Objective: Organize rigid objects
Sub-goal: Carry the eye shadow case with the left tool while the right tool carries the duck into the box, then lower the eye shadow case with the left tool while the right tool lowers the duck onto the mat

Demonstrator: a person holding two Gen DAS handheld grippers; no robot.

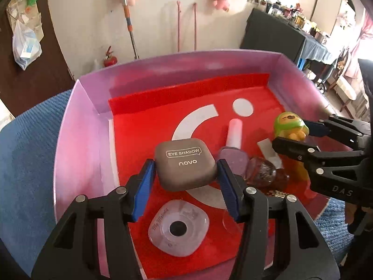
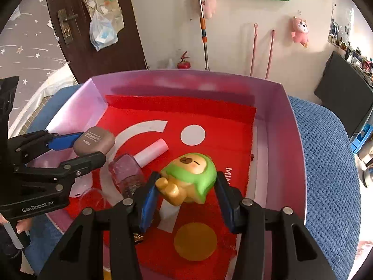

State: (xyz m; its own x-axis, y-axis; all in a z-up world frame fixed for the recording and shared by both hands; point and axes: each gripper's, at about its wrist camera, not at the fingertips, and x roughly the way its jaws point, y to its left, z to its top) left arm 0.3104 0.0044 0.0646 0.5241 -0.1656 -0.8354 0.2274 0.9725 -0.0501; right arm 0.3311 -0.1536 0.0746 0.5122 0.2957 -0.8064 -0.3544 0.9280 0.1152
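Observation:
My left gripper (image 1: pixel 185 171) is shut on a grey-brown eye shadow case (image 1: pixel 184 161), its blue pads pressing the two sides. The case hangs above the red floor of a pink box (image 1: pixel 77 140). In the right wrist view the same case (image 2: pixel 95 140) sits in the left gripper (image 2: pixel 91 147) at the box's left side. My right gripper (image 2: pixel 186 179) is shut on a yellow figurine with a green hood (image 2: pixel 188 175), held tilted over the box's right half. The left wrist view shows that figurine (image 1: pixel 290 123) in the right gripper (image 1: pixel 293 135).
On the box floor lie a clear square case with a black dot (image 1: pixel 178 231), a purple bottle with a white cap (image 1: pixel 233 135), a brown glittery bottle (image 1: pixel 263 170) and a yellow disc (image 2: pixel 195 241). A blue knit cloth (image 2: pixel 326 163) lies under the box.

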